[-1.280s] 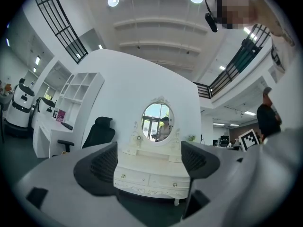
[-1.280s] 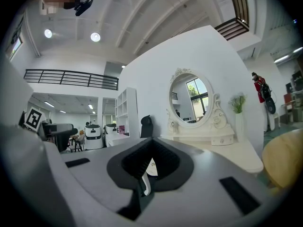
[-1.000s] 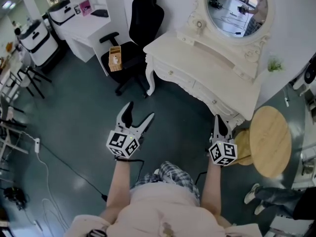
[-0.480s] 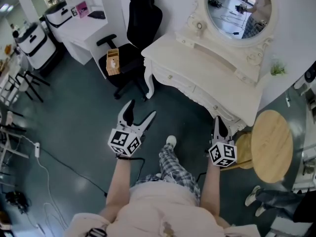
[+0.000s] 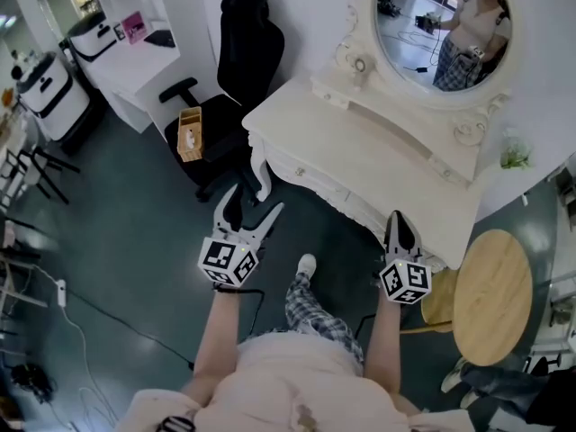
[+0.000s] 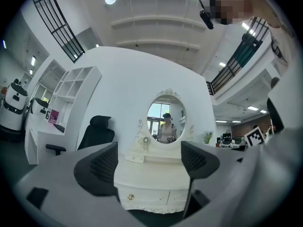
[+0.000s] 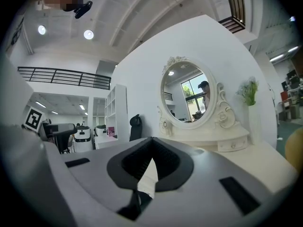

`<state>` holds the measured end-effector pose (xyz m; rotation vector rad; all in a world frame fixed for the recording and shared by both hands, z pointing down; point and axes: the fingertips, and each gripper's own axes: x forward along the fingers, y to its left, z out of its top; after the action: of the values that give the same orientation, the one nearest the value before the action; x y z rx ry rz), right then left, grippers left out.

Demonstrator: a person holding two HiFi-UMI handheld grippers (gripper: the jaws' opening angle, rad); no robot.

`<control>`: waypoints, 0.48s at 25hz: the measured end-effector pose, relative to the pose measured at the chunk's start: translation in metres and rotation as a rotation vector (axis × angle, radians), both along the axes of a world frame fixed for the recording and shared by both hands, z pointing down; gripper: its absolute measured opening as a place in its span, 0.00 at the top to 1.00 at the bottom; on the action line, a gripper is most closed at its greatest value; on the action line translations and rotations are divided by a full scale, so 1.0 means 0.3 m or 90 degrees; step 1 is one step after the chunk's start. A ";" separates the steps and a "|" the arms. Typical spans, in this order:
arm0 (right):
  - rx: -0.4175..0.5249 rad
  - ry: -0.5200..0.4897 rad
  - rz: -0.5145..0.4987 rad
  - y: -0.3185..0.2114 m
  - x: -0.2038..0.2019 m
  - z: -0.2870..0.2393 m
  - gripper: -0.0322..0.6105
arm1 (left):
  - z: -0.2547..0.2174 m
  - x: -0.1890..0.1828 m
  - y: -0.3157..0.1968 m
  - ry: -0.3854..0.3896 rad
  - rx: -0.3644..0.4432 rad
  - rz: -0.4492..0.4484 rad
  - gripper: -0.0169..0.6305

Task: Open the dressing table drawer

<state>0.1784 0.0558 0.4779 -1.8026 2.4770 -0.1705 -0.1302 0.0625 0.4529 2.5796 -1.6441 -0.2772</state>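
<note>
The white dressing table with an oval mirror stands ahead, its front drawers shut. In the left gripper view two drawers with small knobs show between the jaws. My left gripper is open, held in the air short of the table's left front corner, nothing between its fingers. My right gripper is shut, empty, near the table's front edge at the right. The right gripper view looks over the tabletop toward the mirror.
A black office chair with a small wooden box on it stands left of the table. A round wooden stool is at the right. A white desk is at the back left. The person's shoe is on the dark floor.
The view has moved closer to the dressing table; a leg has stepped forward. Both grippers hold the same pose, left open and right shut.
</note>
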 end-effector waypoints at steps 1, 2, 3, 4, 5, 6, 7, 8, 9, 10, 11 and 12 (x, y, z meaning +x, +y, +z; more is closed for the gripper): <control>0.000 0.001 -0.002 -0.062 0.002 -0.010 0.93 | -0.007 0.011 -0.064 0.000 -0.001 0.002 0.36; -0.001 0.002 -0.003 -0.125 0.005 -0.016 0.93 | -0.013 0.022 -0.131 0.001 -0.003 0.004 0.36; -0.003 0.001 -0.003 -0.189 0.012 -0.020 0.93 | -0.019 0.036 -0.201 0.001 -0.004 0.007 0.36; -0.005 -0.001 -0.002 -0.255 0.020 -0.024 0.93 | -0.027 0.051 -0.274 0.000 -0.004 0.010 0.36; -0.007 -0.003 -0.002 -0.323 0.028 -0.028 0.93 | -0.036 0.067 -0.348 -0.003 -0.002 0.013 0.36; -0.009 -0.004 -0.003 -0.390 0.033 -0.033 0.93 | -0.045 0.080 -0.420 -0.006 -0.002 0.014 0.36; -0.010 -0.005 -0.005 -0.457 0.035 -0.037 0.93 | -0.051 0.091 -0.490 -0.008 -0.003 0.013 0.36; -0.012 -0.006 -0.008 -0.521 0.035 -0.041 0.93 | -0.054 0.099 -0.558 -0.009 -0.005 0.011 0.36; -0.015 -0.008 -0.010 -0.584 0.035 -0.045 0.93 | -0.054 0.106 -0.622 -0.011 -0.009 0.009 0.36; -0.017 -0.010 -0.011 -0.642 0.035 -0.051 0.93 | -0.051 0.112 -0.682 -0.013 -0.014 0.009 0.36; -0.019 -0.012 -0.012 -0.696 0.035 -0.055 0.93 | -0.048 0.119 -0.737 -0.014 -0.020 0.008 0.36; -0.021 -0.013 -0.013 -0.743 0.037 -0.058 0.93 | -0.044 0.127 -0.785 -0.015 -0.026 0.009 0.36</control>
<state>0.1895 -0.1673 0.4605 -1.7791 2.4945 -0.2322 -0.0922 -0.1730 0.4396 2.5738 -1.6214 -0.2105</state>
